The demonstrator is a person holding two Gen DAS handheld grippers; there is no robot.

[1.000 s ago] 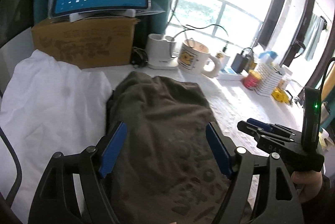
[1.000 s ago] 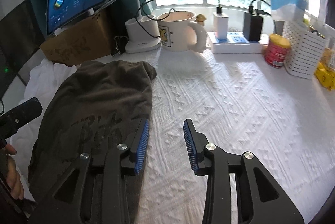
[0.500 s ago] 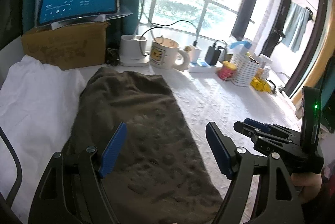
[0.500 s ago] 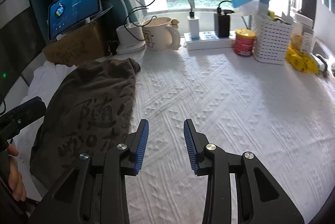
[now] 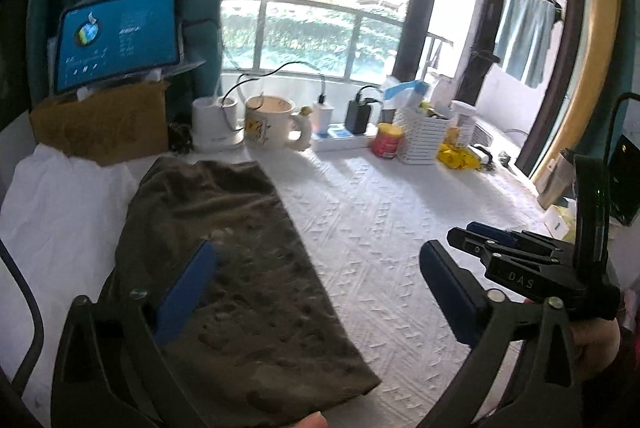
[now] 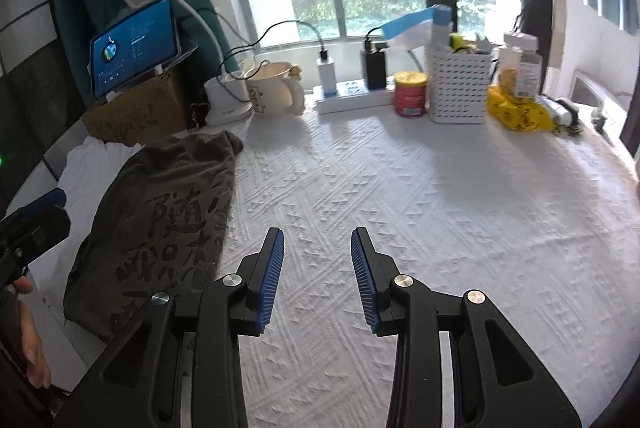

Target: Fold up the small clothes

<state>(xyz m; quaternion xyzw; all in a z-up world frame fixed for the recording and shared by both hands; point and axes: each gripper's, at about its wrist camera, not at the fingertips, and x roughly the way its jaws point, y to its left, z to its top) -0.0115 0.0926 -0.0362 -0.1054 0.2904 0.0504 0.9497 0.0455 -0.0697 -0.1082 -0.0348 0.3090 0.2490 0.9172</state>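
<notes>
Now withdrawn upward from the folded olive T-shirt (image 5: 224,260), left tool (image 5: 316,292) wide and empty, right tool (image 6: 317,276) narrower and empty; garment flat at left of surface (image 6: 440,211), fold judged complete.

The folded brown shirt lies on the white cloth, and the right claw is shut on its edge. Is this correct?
Not quite. The brown shirt does lie folded on the white cloth, but the right claw is open and apart from it, over bare cloth, as the right wrist view shows.
</notes>
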